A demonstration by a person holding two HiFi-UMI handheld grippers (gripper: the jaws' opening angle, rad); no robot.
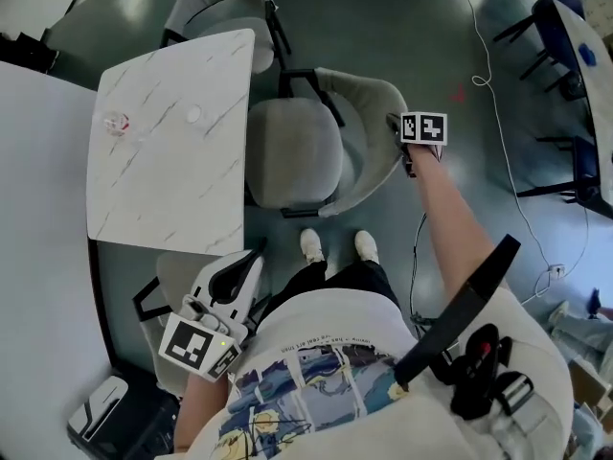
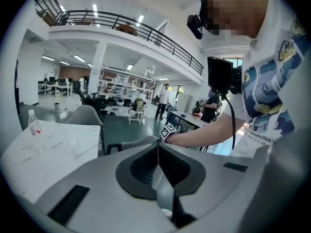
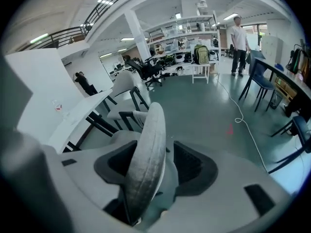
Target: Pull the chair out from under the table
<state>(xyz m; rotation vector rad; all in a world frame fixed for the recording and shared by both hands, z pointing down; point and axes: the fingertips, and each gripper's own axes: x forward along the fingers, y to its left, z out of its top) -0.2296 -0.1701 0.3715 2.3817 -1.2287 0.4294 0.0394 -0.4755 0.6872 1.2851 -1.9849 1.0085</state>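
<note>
A grey padded chair (image 1: pixel 292 151) stands at the right side of the white marble table (image 1: pixel 168 151), its seat close against the table edge. My right gripper (image 1: pixel 400 142) is at the curved backrest (image 1: pixel 369 132). In the right gripper view the backrest rim (image 3: pixel 146 154) runs upright between the wide jaws of the right gripper (image 3: pixel 155 164), with a gap showing at the right pad. My left gripper (image 1: pixel 251 262) hangs low by the person's body, away from the chair. Its jaws (image 2: pixel 158 152) are shut with nothing in them.
A small bottle (image 1: pixel 117 123) stands on the marble table. A second grey chair (image 1: pixel 225 12) sits at the far end, and a third (image 1: pixel 177 271) near my left gripper. The person's shoes (image 1: pixel 335 245) stand just behind the chair. A white cable (image 1: pixel 479 56) crosses the floor; blue chairs (image 1: pixel 565 27) stand at the right.
</note>
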